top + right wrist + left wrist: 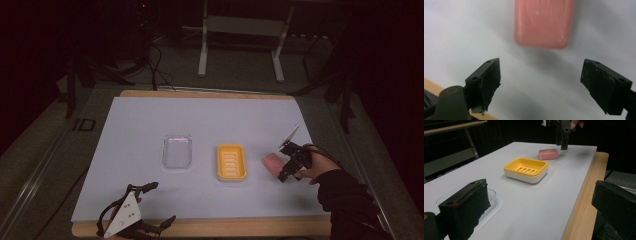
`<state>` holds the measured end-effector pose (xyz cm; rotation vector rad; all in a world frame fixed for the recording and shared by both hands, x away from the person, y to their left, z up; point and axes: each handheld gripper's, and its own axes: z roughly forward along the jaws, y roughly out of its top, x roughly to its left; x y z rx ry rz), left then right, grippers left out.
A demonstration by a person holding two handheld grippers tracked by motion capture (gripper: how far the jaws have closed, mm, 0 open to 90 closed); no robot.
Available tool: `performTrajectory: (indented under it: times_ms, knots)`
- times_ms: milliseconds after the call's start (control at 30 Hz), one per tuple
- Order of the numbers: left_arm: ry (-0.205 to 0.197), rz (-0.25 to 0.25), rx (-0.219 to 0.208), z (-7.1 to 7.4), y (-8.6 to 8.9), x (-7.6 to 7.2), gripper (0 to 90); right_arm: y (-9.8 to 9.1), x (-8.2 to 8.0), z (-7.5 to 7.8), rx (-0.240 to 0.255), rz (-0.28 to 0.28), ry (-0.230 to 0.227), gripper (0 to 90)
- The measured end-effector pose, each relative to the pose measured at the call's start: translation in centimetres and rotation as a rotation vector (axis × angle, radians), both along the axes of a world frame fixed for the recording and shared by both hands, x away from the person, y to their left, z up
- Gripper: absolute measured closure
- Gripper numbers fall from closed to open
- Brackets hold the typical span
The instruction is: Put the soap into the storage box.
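With the pink soap bar [544,23] lying flat on the white mat just right of the yellow soap dish [231,162] and the right gripper [540,83] poised over its near end, jaws apart and empty — the bar looks slightly blurred — bring the pads [489,81] forward to straddle its long sides squarely before clamping, then carry it toward the dish, while the left gripper [541,207] rests, jaws apart, well left of the dish.

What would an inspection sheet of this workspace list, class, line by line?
Surface: pale sheet on a wooden tabletop.
Job's things: pink rectangular soap bar lying flat; yellow slotted soap dish beside it.
Clutter: clear plastic tray.
Grippers: right gripper open, over the table beside the soap bar, not touching; left gripper open, at the near edge.
Cables: black lead from the right gripper.
Surroundings: dark room, white metal frame.
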<state>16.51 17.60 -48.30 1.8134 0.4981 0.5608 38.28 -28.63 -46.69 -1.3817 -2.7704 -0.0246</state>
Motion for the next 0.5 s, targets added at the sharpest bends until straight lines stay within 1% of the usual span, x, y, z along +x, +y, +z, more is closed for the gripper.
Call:
performTrajectory:
  times_ms: [33,300,367,400,500]
  knots:
    - [0.000,0.000,0.000,0.0,0.0,0.0,1.7,0.2,0.1,0.0,0.000,-0.003,-0.001,18.5]
    - [-0.001,0.000,0.000,0.0,0.0,0.0,1.7,1.3,1.0,-0.2,0.015,-0.012,-0.041,18.5]
    - [0.000,-0.001,0.001,0.0,0.0,0.0,1.7,1.5,1.2,-0.3,0.021,-0.016,-0.044,18.5]
    - [0.000,-0.002,0.002,0.0,0.0,0.0,1.7,1.7,1.3,-0.4,0.024,-0.017,-0.054,18.5]
    - [-0.001,-0.001,0.004,0.0,0.0,0.0,1.7,1.9,1.6,-0.8,0.018,-0.024,-0.067,18.5]
